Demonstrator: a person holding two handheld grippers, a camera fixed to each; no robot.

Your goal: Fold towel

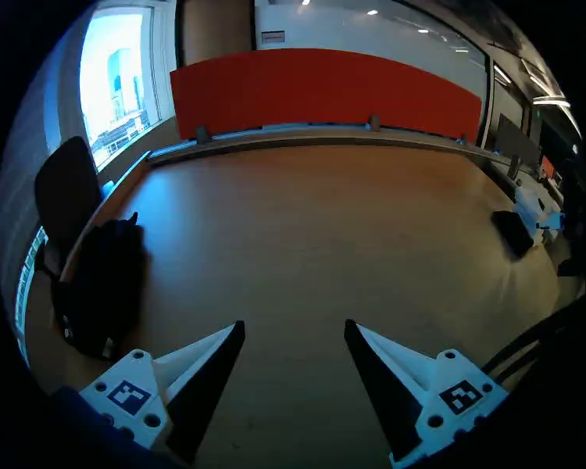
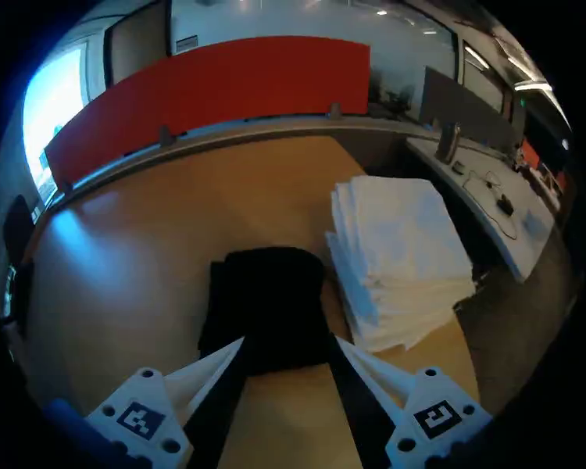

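A black towel point(image 2: 266, 301), folded into a thick rectangle, lies flat on the wooden table point(image 2: 137, 250) in the right gripper view. My right gripper point(image 2: 285, 345) is open, its two fingertips at either side of the towel's near edge, and I cannot tell if they touch it. A stack of folded white towels point(image 2: 398, 250) sits just right of the black one. In the left gripper view my left gripper point(image 1: 293, 338) hangs open over bare wooden table point(image 1: 309, 234), nothing between its fingers.
A black bag point(image 1: 101, 285) rests at the table's left edge beside a dark chair point(image 1: 66, 191). A small dark object point(image 1: 514, 231) lies far right. A red partition point(image 1: 324, 90) runs along the back edge. Cables point(image 2: 492, 191) lie on a neighbouring desk.
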